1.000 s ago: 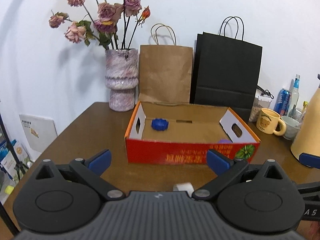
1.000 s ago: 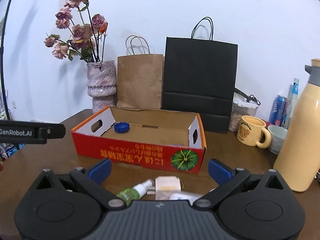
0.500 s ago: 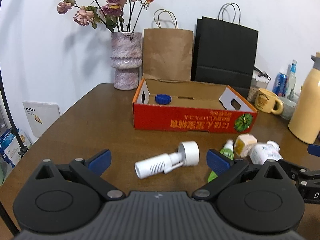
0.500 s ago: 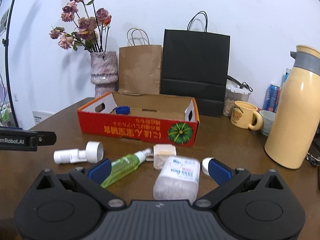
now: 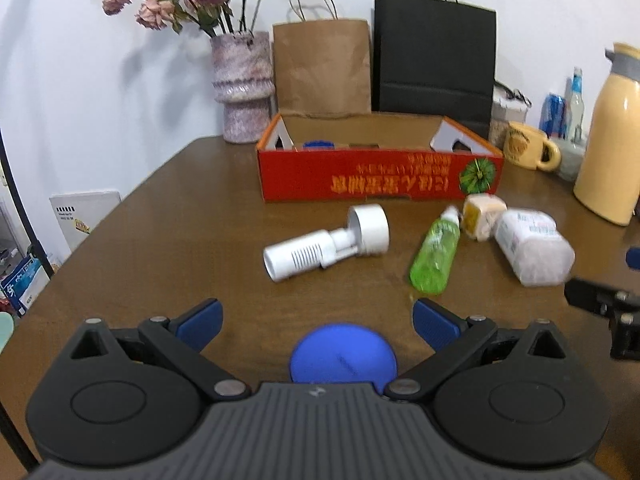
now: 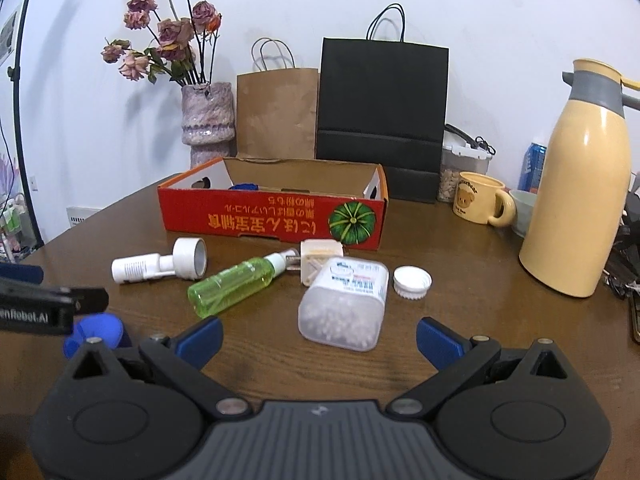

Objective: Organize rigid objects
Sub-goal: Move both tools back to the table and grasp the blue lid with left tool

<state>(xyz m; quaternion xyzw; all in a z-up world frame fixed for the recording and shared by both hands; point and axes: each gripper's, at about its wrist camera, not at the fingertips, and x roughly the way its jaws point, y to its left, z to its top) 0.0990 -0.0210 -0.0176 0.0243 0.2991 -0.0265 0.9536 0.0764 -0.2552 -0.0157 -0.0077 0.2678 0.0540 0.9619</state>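
Observation:
A red cardboard box stands open at the table's back; it also shows in the right wrist view, with a blue lid inside. In front lie a white cylindrical part, a green spray bottle, a beige plug, a clear container of white beads and a white cap. A blue disc lies between the fingers of my open, empty left gripper. My right gripper is open and empty, just in front of the bead container.
A vase of dried roses, a brown paper bag and a black bag stand behind the box. A yellow mug, a bowl, cans and a cream thermos are at the right. The table's left edge curves away.
Both grippers have drawn back from the box toward the table's near side. The loose objects and the blue disc have come into view. Both stay open.

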